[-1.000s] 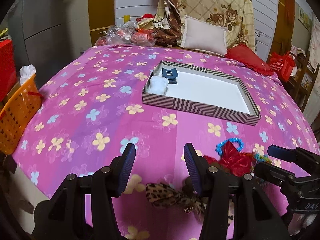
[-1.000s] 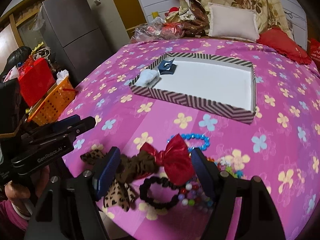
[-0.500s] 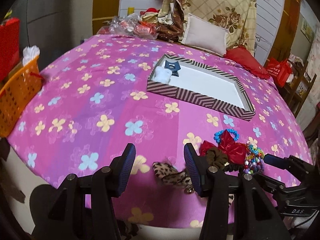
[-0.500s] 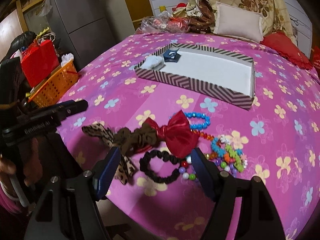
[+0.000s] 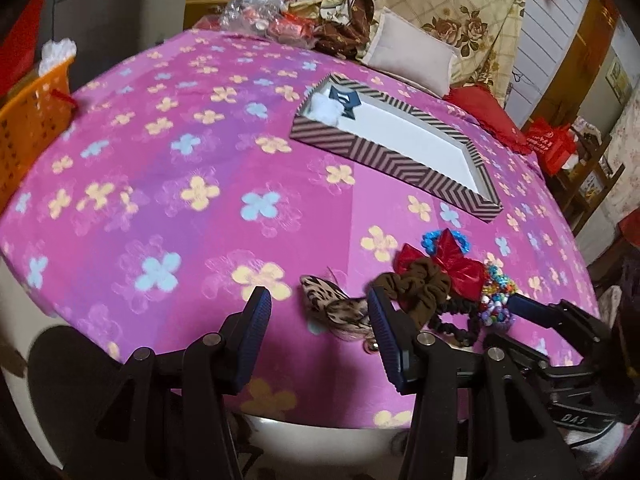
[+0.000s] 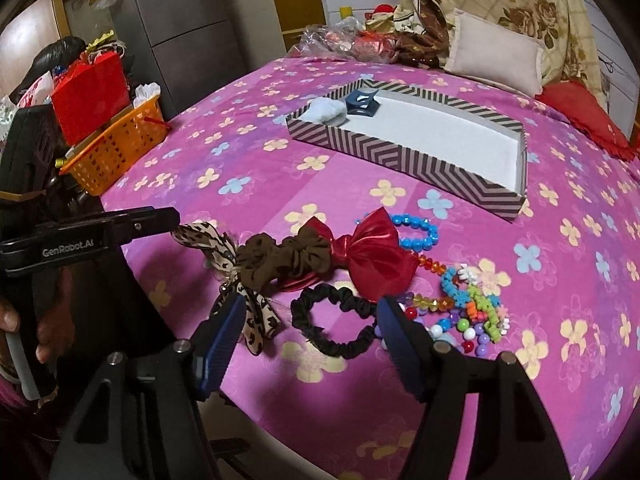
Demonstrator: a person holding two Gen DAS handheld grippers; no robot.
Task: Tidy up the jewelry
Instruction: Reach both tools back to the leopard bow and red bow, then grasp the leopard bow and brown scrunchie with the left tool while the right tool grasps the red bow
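Note:
A pile of accessories lies near the bed's front edge: a red bow [image 6: 374,258], a brown scrunchie [image 6: 284,258], a black scrunchie [image 6: 334,326], a leopard bow [image 6: 224,250], a blue bead bracelet [image 6: 418,234] and coloured bead bracelets [image 6: 476,308]. The striped tray [image 6: 404,156] holds a white fluffy item [image 6: 326,110] and a dark blue clip [image 6: 362,102]. My right gripper [image 6: 310,320] is open and empty, just short of the black scrunchie. My left gripper [image 5: 316,318] is open and empty, with the leopard bow [image 5: 334,300] between its fingers' line.
The pink flowered bedspread [image 5: 180,168] covers the bed. An orange basket [image 6: 116,142] and a red bag [image 6: 90,92] stand off the left side. Pillows [image 6: 494,54] and bagged clutter [image 6: 348,42] lie at the head. A grey fridge [image 6: 176,28] stands behind.
Both grippers have pulled back and up from the pile, so more of the bed's front edge shows. Both stay open and nothing on the bed has moved.

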